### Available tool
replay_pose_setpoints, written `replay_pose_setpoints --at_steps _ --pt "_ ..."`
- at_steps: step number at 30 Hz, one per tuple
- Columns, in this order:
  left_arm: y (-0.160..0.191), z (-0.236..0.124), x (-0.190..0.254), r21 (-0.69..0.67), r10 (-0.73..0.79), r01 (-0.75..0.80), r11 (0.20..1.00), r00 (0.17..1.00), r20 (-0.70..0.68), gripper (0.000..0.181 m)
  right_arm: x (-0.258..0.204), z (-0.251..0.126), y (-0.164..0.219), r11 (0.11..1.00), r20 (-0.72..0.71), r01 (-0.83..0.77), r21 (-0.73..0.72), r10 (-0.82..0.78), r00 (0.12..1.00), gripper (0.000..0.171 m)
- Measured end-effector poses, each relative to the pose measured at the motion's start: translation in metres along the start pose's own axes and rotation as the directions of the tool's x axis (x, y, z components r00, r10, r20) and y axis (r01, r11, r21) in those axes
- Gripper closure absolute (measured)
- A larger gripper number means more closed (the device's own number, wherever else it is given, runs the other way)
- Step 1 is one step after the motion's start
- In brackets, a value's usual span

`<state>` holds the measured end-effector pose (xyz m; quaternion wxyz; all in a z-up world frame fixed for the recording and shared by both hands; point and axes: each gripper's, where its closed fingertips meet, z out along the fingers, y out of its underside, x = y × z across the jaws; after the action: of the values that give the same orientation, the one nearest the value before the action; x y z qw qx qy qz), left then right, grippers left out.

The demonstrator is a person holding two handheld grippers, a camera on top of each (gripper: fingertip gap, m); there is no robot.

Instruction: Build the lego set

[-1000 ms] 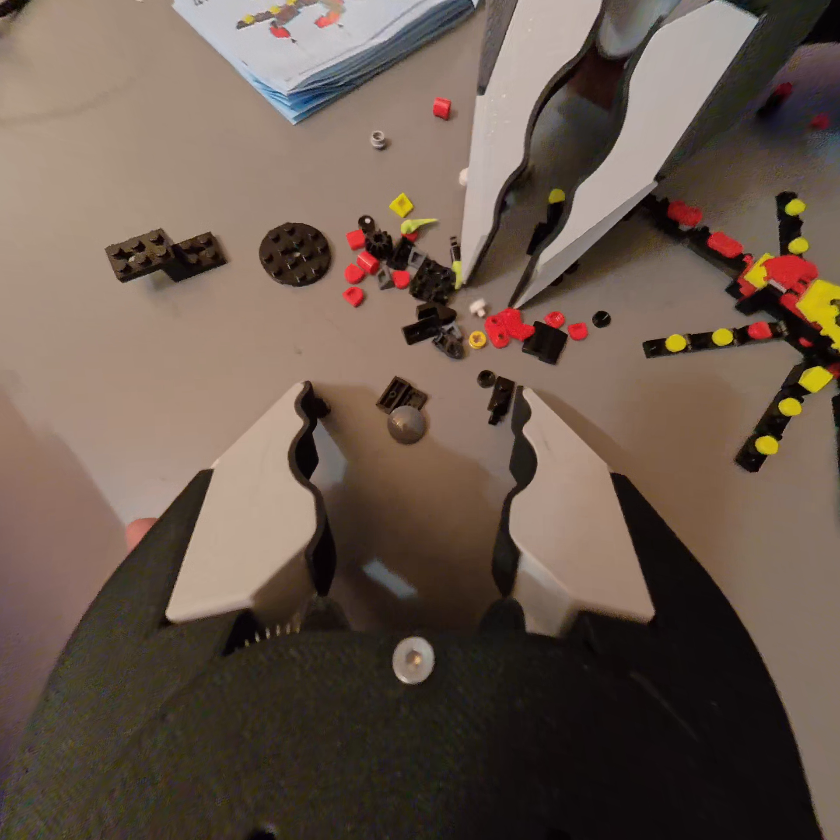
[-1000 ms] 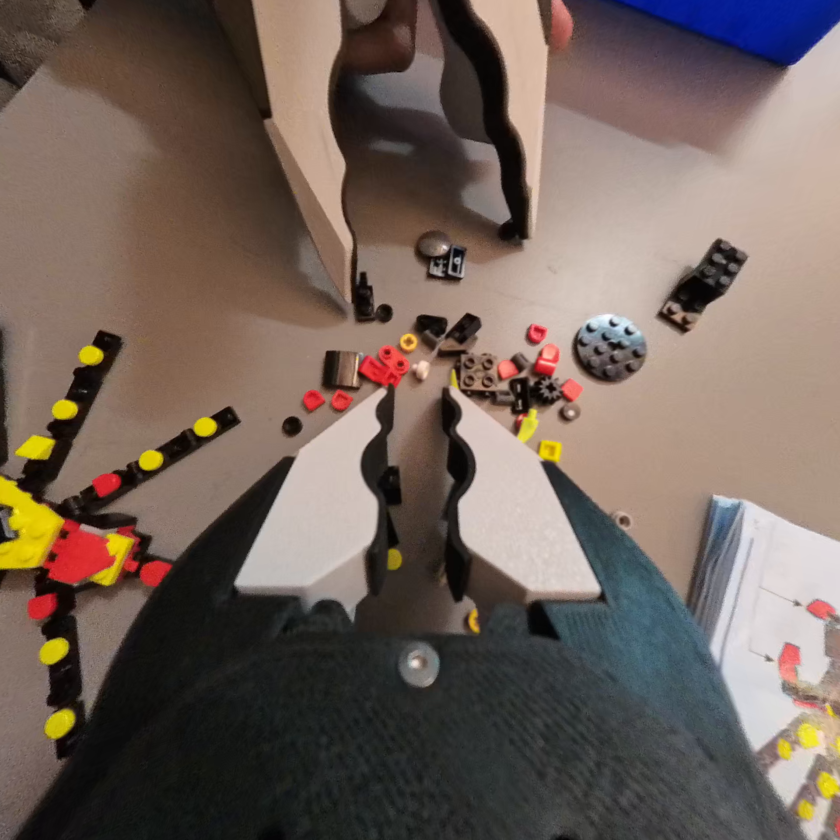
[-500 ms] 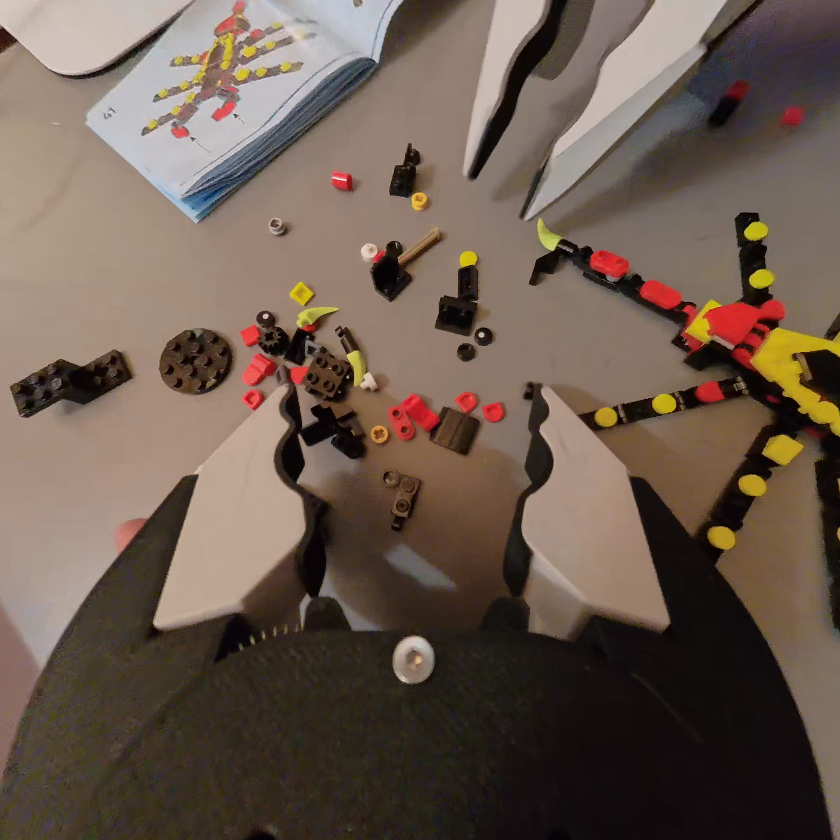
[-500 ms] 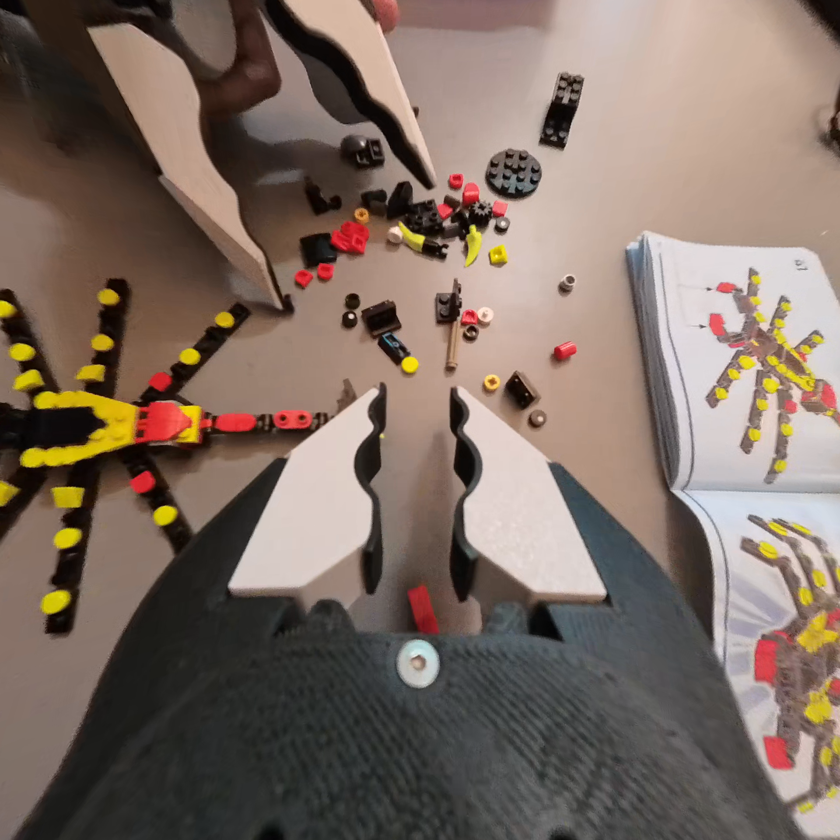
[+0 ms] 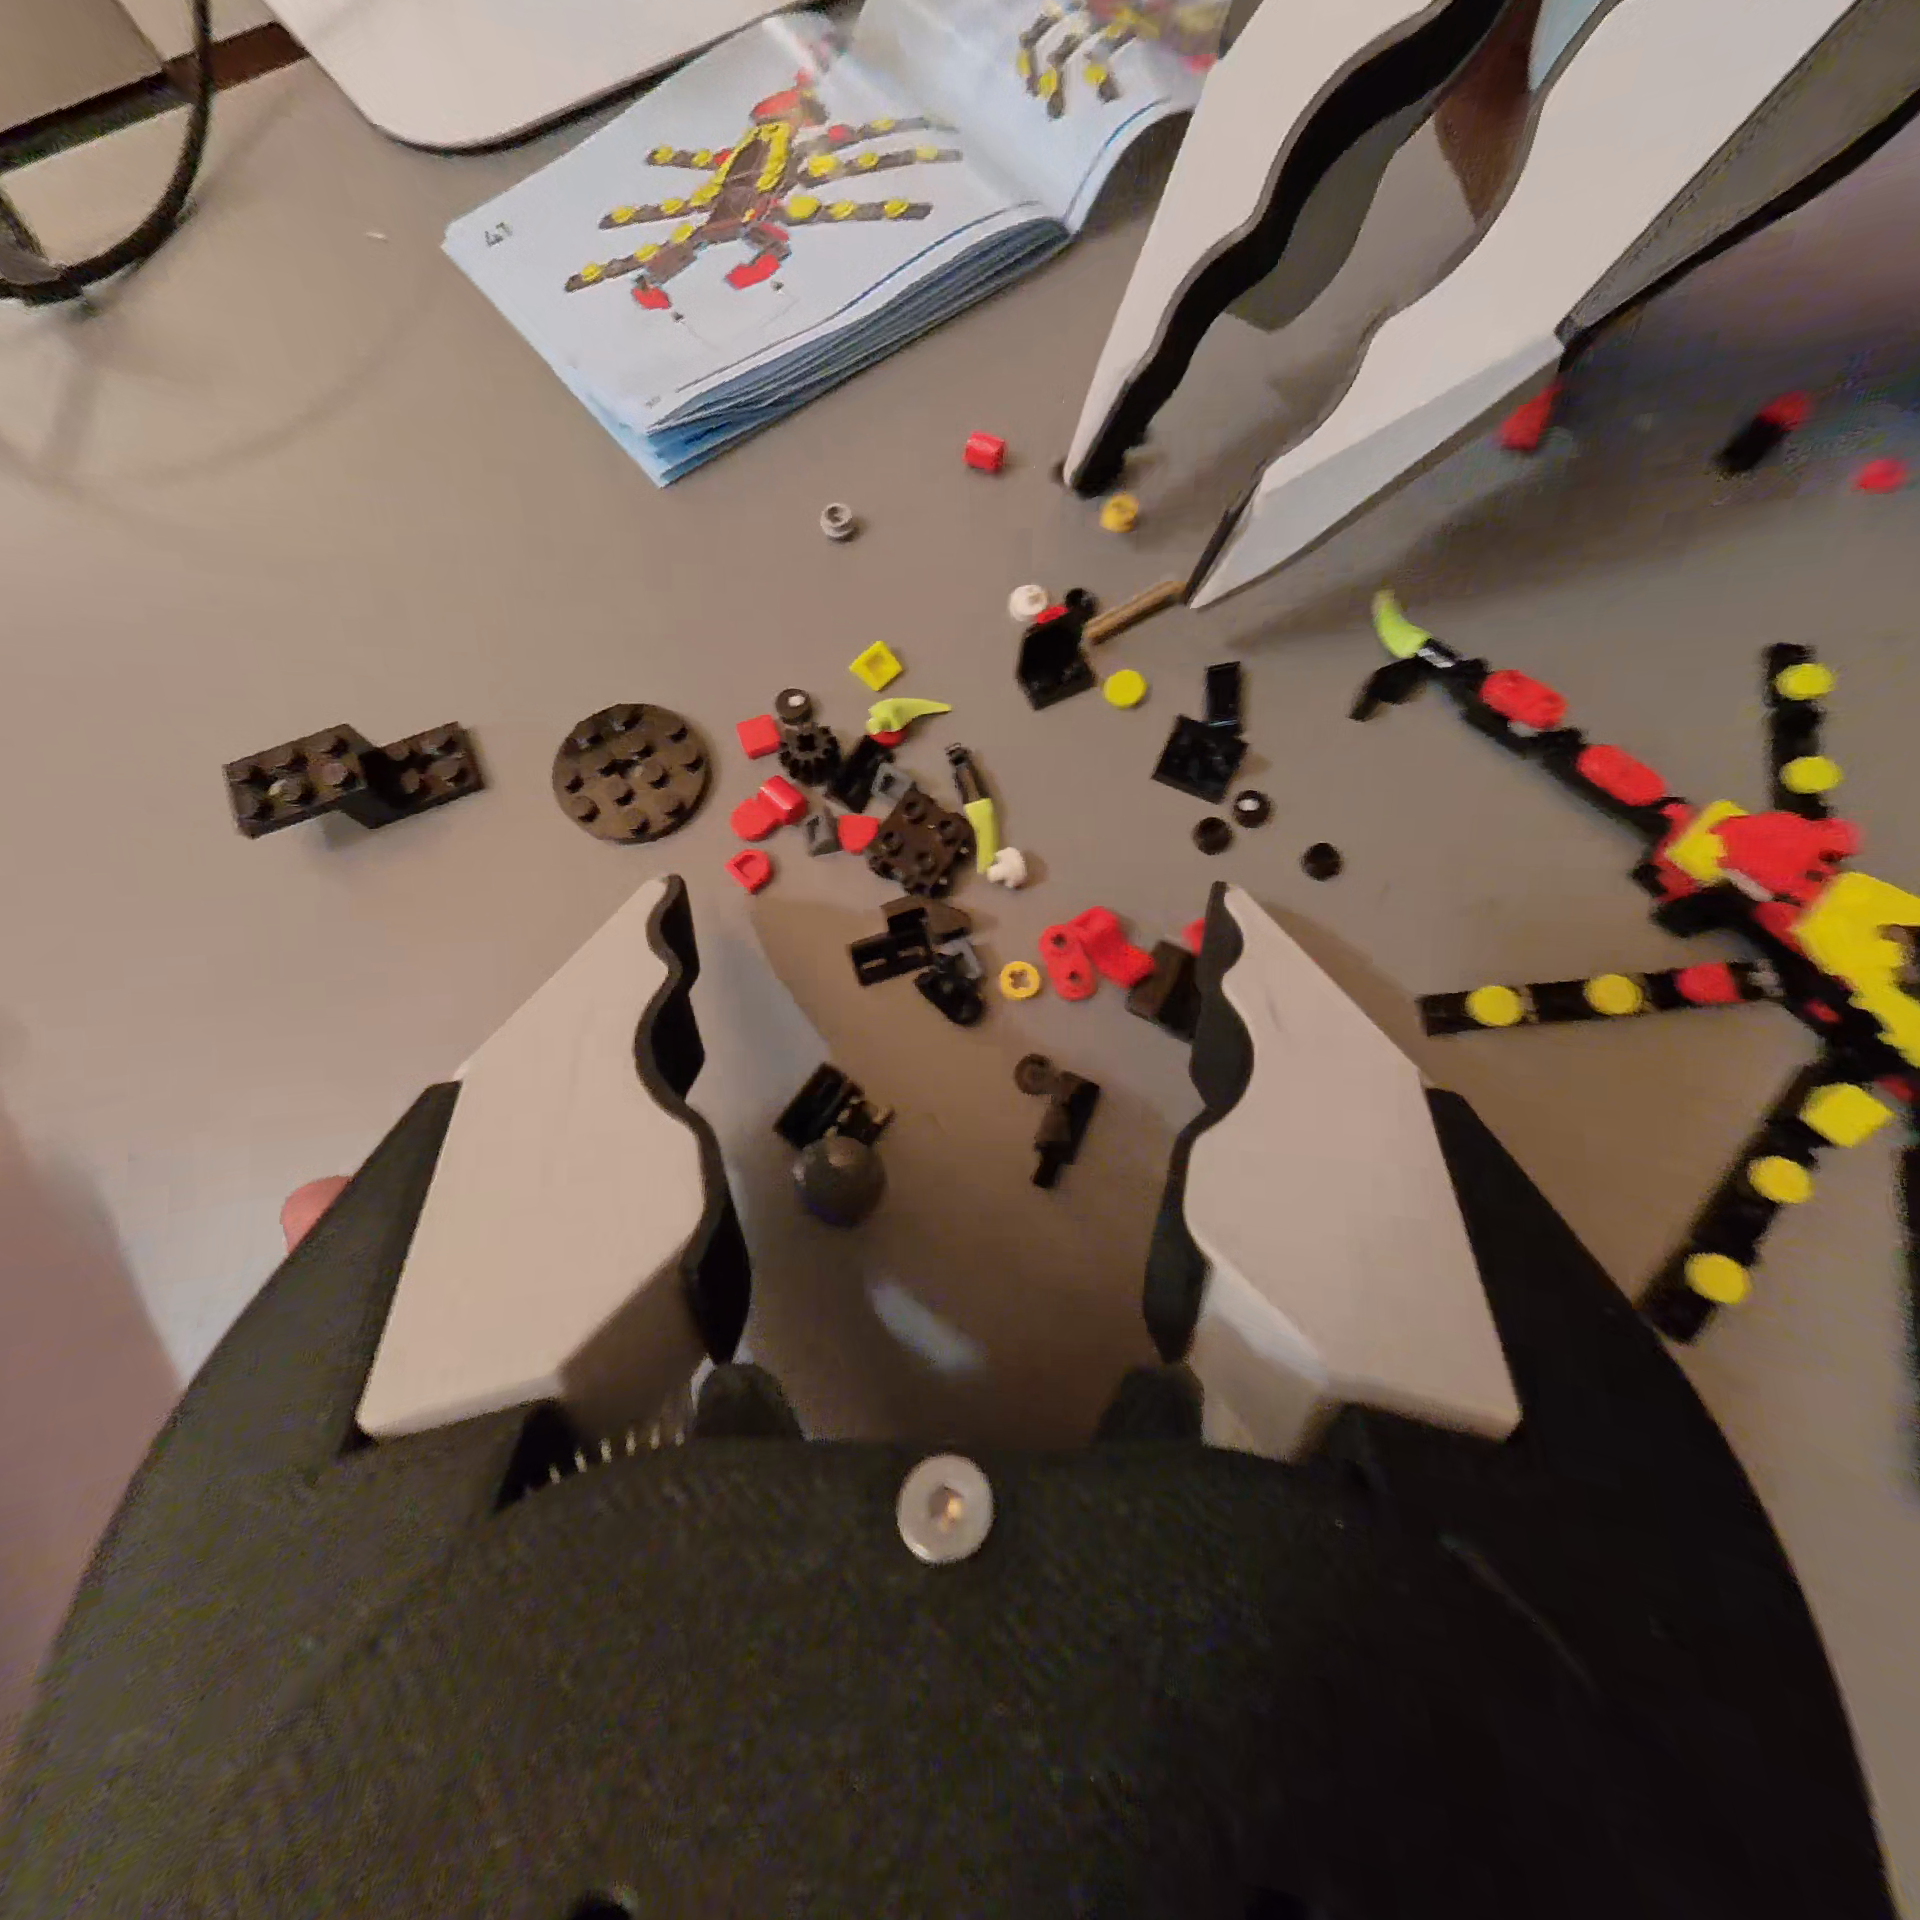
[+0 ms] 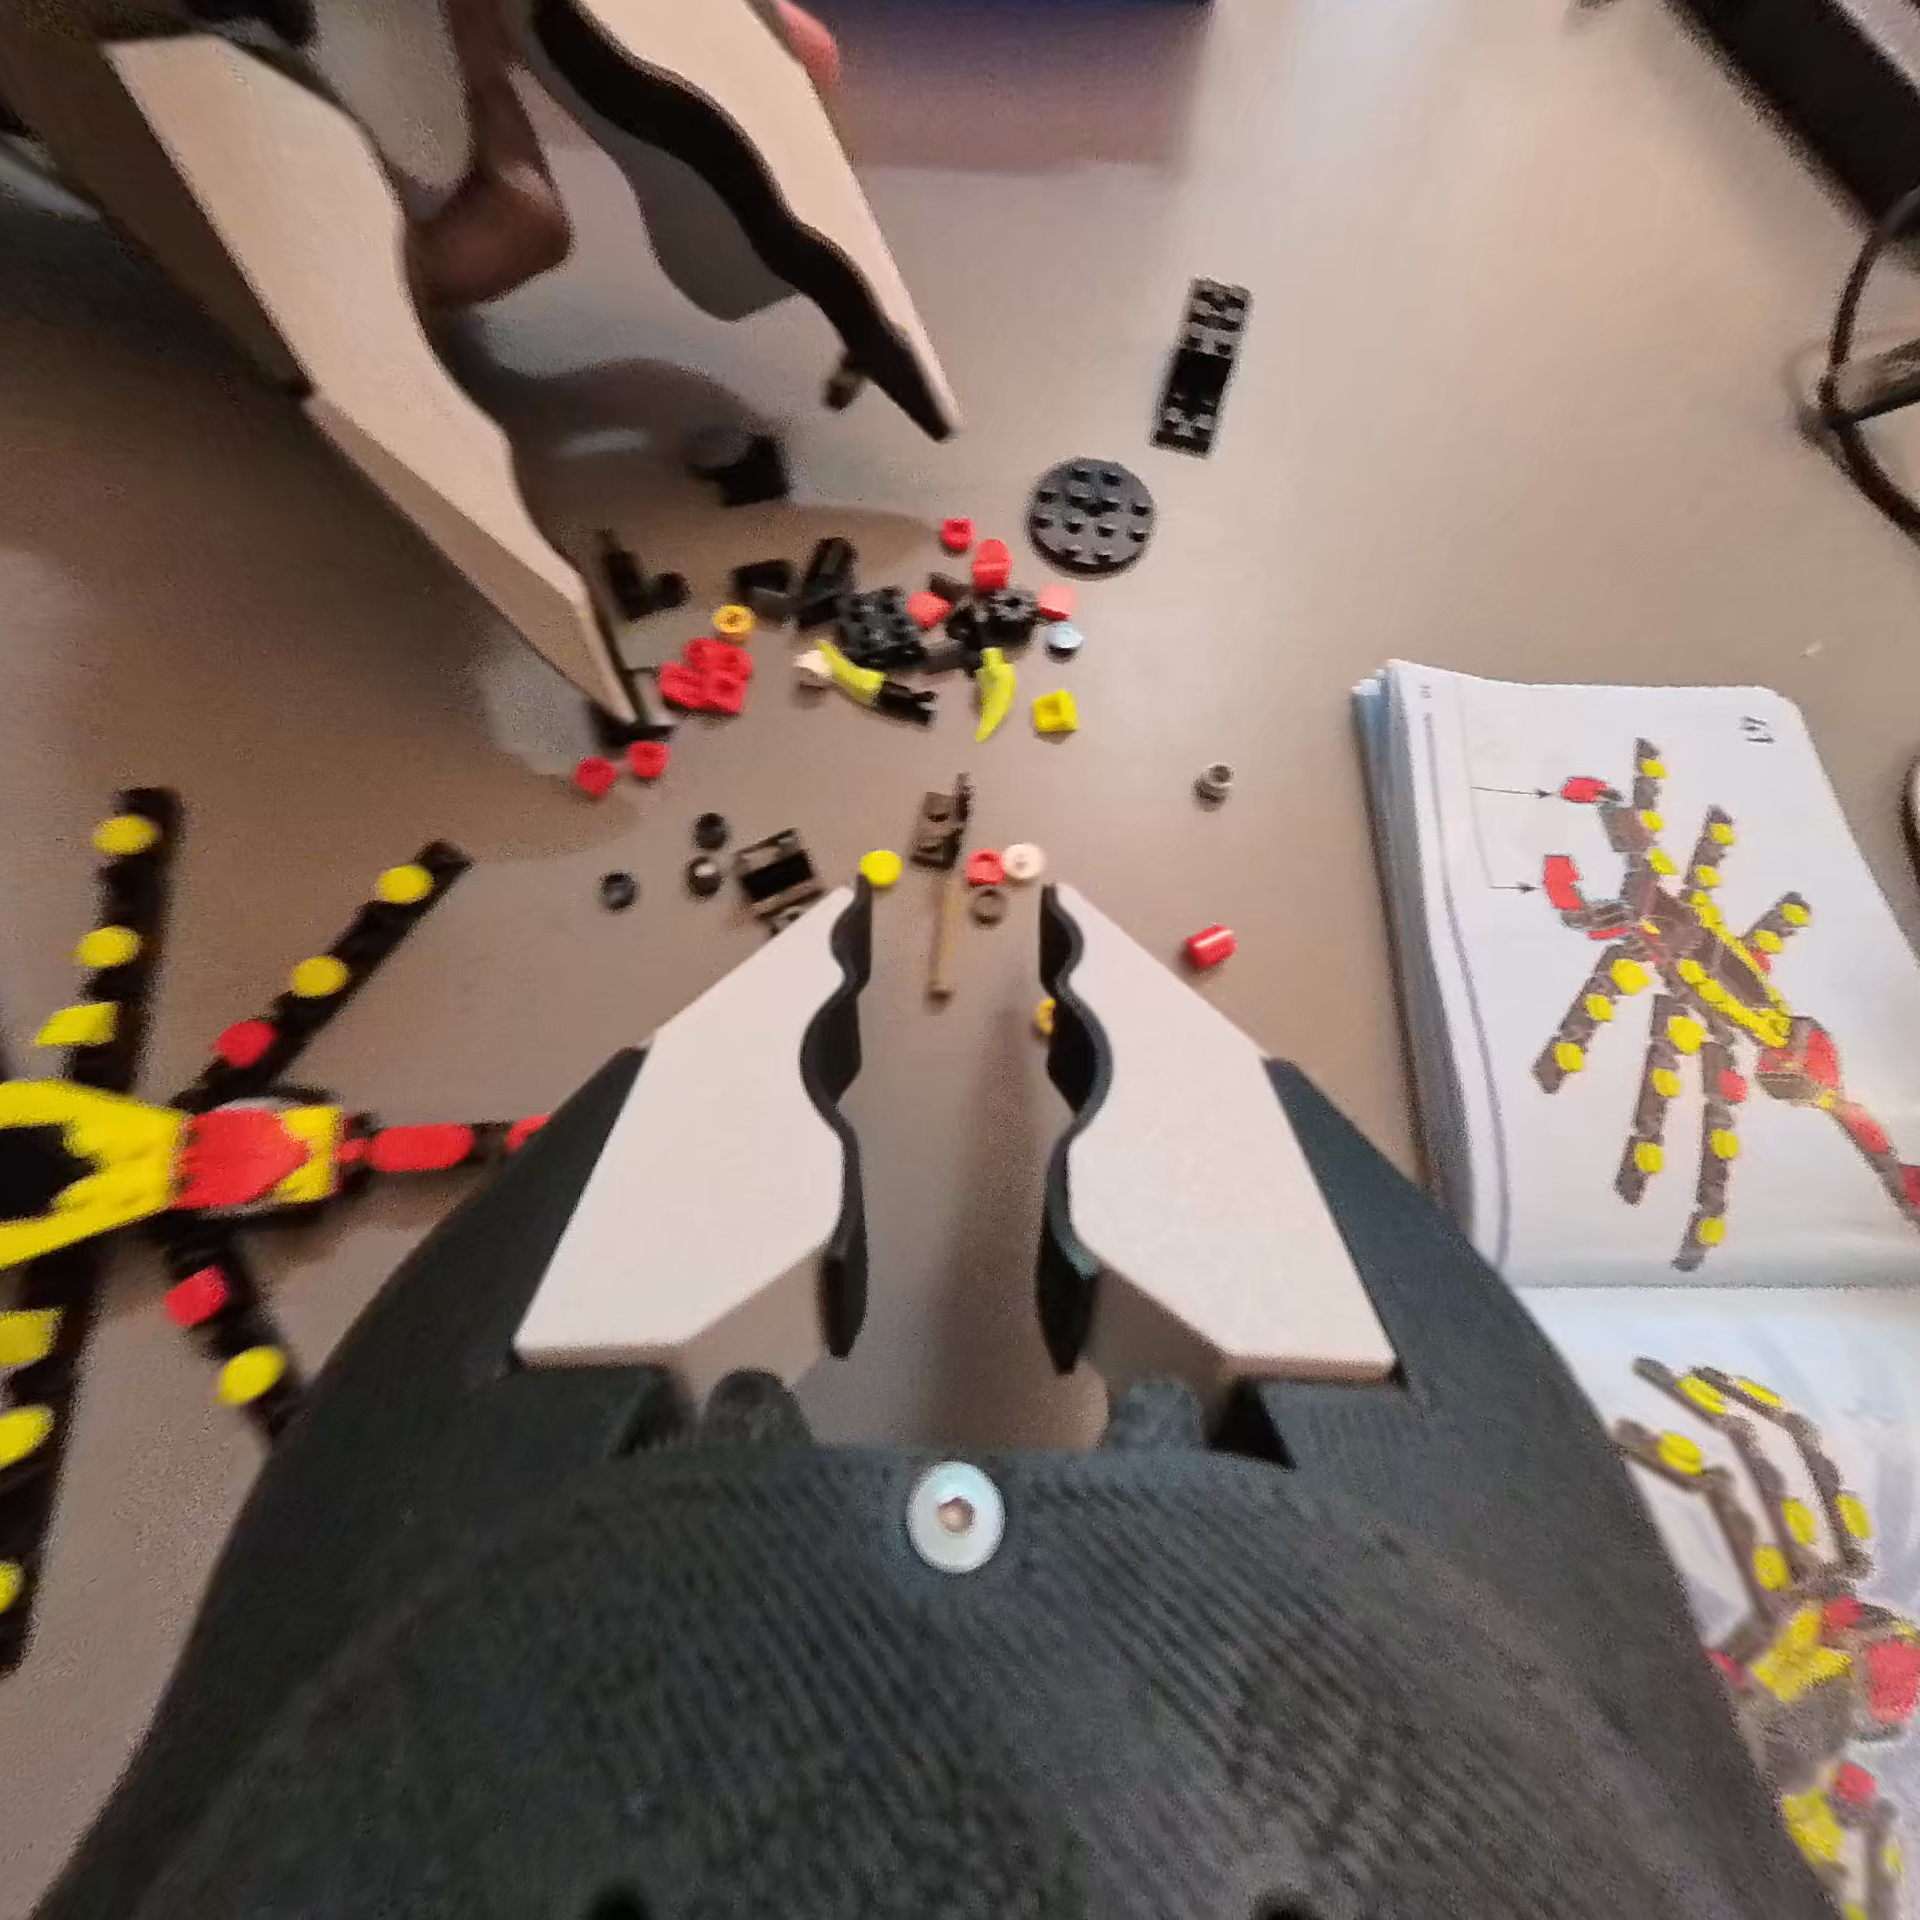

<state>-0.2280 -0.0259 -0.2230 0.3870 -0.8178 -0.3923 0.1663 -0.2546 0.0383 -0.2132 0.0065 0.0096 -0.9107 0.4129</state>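
Hovering over loose lego pieces, left claw gapes wide, right claw narrower, both empty.

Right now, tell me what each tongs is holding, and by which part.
Nothing is held. The left tongs stand wide open above loose pieces, and the right tongs are open too, with only bare table between their fingers.

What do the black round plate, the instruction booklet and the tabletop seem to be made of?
Black round plate: moulded plastic, judging by its regular studs and slight sheen. Instruction booklet: printed paper; stacked page edges show. Tabletop: smooth grey surface with soft reflections, perhaps laminate, uncertain.
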Motion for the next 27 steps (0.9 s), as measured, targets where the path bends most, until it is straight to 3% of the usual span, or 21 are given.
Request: replay_pose_setpoints --at_steps 4,12,17,23,27 --pt "-0.008 0.008 0.010 0.006 0.027 -0.027 1.000 1.000 -0.011 0.085 -0.028 -0.005 0.008 0.998 0.094 0.048 -0.035 -0.044 0.995 0.137" --pt "-0.001 0.026 0.034 -0.121 0.159 -0.164 0.979 0.986 -0.055 0.073 -0.015 0.024 0.006 0.992 0.125 0.098 -0.083 -0.087 0.988 0.128" --pt "-0.003 0.025 0.008 -0.126 0.134 -0.126 0.984 0.989 0.057 0.077 0.003 0.031 -0.001 0.991 0.104 0.082 -0.102 -0.072 0.992 0.135" --pt "-0.016 0.007 0.013 -0.031 0.048 -0.047 0.998 0.998 0.036 0.084 0.006 -0.036 -0.012 1.000 -0.070 0.011 0.002 -0.011 0.998 0.136" --pt "-0.026 -0.002 0.022 0.040 0.051 -0.053 0.998 0.998 0.036 0.089 0.000 -0.087 0.040 0.988 -0.243 -0.153 -0.004 0.147 0.959 0.138"
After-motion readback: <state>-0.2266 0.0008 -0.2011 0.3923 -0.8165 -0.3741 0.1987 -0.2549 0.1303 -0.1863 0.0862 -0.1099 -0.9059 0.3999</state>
